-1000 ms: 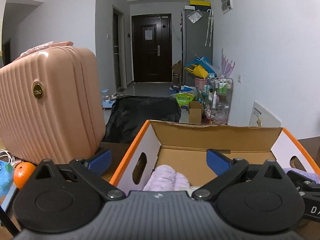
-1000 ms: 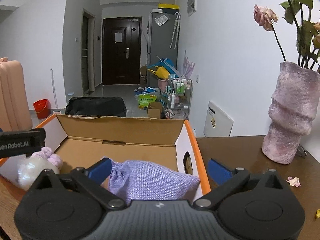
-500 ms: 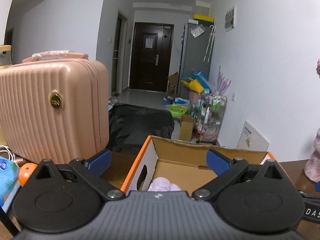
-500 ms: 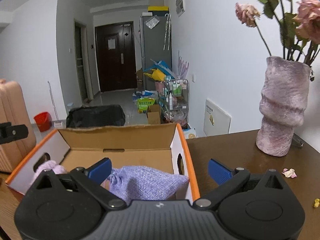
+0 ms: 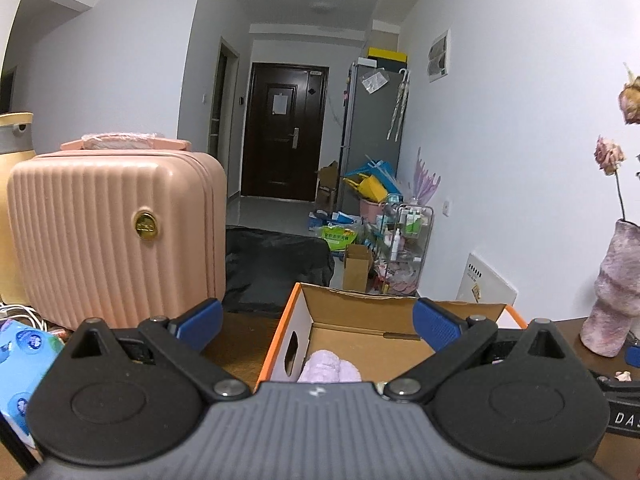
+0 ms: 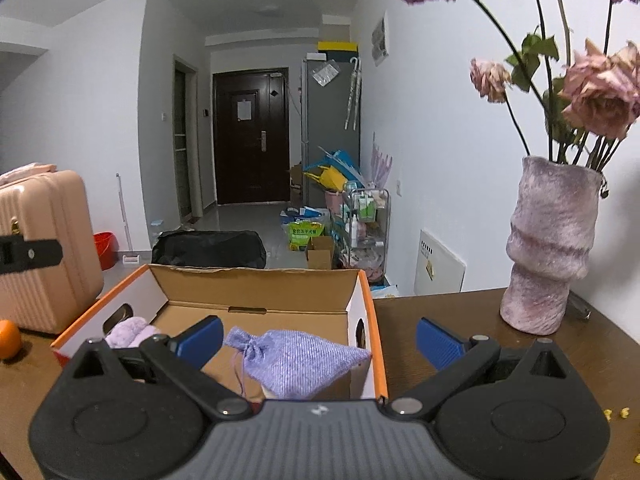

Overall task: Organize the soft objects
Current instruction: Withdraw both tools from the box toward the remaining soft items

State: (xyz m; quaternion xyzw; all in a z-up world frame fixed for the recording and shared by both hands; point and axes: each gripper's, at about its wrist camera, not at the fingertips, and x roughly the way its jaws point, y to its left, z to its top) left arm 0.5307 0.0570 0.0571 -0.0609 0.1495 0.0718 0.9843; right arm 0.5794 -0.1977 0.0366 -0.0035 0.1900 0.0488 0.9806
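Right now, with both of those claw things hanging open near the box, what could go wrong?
The purple drawstring pouch leans against the cardboard box wall near the orange rim; a nudge might tip it out. The right gripper is near the vase of dried roses, so a wide swing could topple it. The left gripper has the pink suitcase and an orange close by, which a careless sweep might bump.

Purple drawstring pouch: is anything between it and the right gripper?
Nothing visible. The purple drawstring pouch lies in the cardboard box, just ahead of the open, empty right gripper; only the box's near edge, hidden below, could intervene.
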